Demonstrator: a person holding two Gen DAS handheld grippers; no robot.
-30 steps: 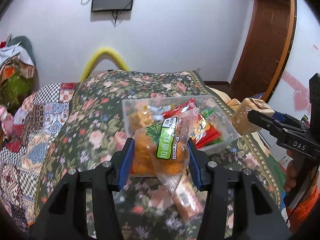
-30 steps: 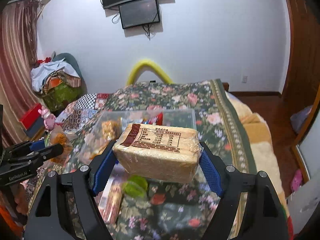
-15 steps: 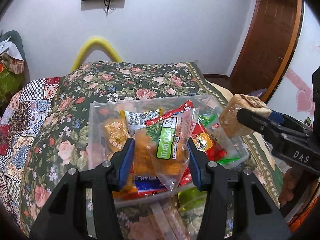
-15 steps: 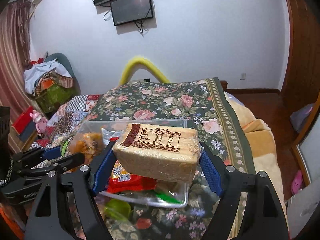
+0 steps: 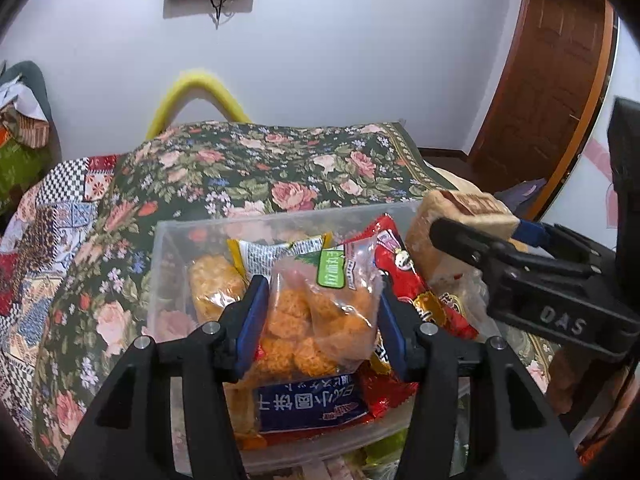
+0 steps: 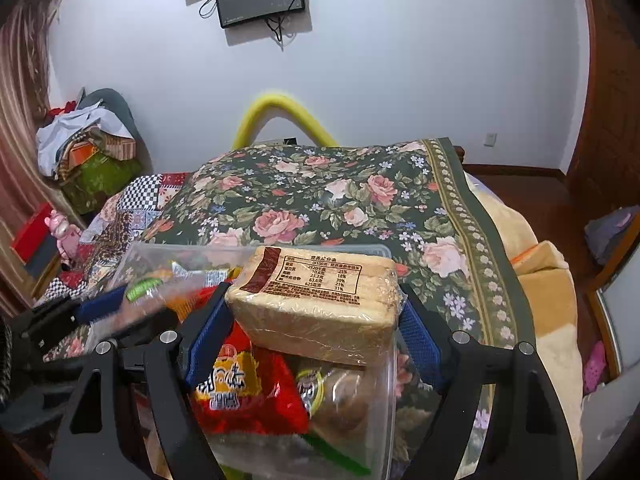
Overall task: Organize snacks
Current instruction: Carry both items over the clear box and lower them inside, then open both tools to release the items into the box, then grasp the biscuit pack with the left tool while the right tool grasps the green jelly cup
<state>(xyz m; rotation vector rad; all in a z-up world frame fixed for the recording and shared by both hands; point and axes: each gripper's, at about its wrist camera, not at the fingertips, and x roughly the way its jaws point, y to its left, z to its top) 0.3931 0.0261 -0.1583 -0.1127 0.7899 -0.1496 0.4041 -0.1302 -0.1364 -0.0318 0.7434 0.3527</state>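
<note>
**Both hands loaded above the snack box**

Your left gripper [image 5: 320, 320] is clamped on a clear bag of orange puffs [image 5: 316, 320], its blue pads pressing the bag's two sides, and it hangs over the middle of the clear plastic box [image 5: 168, 248]. Your right gripper [image 6: 316, 328] is closed on a wrapped block of sliced bread [image 6: 320, 300], held over the box's right end, label side up.

You appear to be at the drop-off step: both items sit above the box and neither is released. The next move calls for lowering each one into a free gap and only then parting the jaws. The two tools are close together, so letting go one at a time looks wiser.

Inside the box lie a red packet [image 5: 404, 276], a blue packet [image 5: 312, 404] and a yellow-edged packet [image 5: 276, 252], all on a floral bedspread [image 5: 280, 176].

The puff bag carries a green label with Chinese characters too small to make out. The bread wrapper shows a printed nutrition table with percentages including 25%, 18% and 39%. The right tool's body, seen from the left camera, reads "DAS". The blue packet bears large white characters, seen upside down.
</note>
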